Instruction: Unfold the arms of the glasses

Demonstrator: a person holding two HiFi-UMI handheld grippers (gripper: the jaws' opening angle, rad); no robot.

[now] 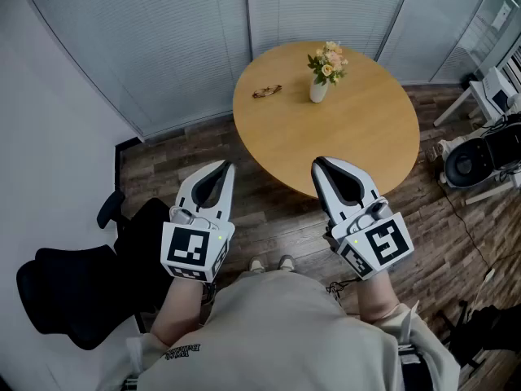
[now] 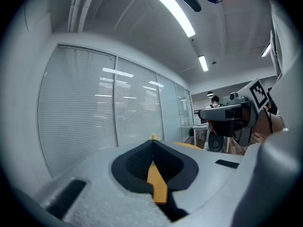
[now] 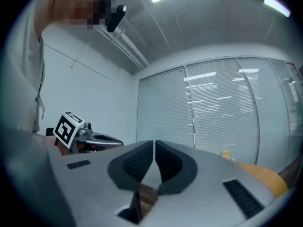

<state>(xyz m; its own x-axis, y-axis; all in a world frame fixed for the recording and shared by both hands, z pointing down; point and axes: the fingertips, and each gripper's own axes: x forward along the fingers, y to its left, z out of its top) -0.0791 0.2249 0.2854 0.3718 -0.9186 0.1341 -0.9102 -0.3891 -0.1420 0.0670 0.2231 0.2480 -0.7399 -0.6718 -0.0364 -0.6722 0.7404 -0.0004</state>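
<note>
Wood-plank flooring (image 1: 163,173) and a wall of closed blinds (image 1: 163,39) surround a round wooden table (image 1: 342,137), which fills the upper middle of the head view. On the table, near its far-left rim, lie the glasses (image 1: 266,92), small and dark-framed; whether their arms are folded cannot be told from this view. Just to the right of them, also on the far half of the table, stands a white vase (image 1: 318,90) with pale orange and yellow flowers (image 1: 328,62). Both tools are held on the near side of the table, well apart from the glasses. The left gripper (image 1: 226,166) hangs over the floor off the table's near-left edge, its jaws pressed together with nothing between them; its own view shows the black pads meeting and a strip of the orange tabletop beyond. The right gripper (image 1: 318,163) has its tip at the table's near rim, and its jaws are likewise together, only a sliver showing between the pads, holding nothing. A black office chair (image 1: 73,287) stands on the floor off the table's near left.
</note>
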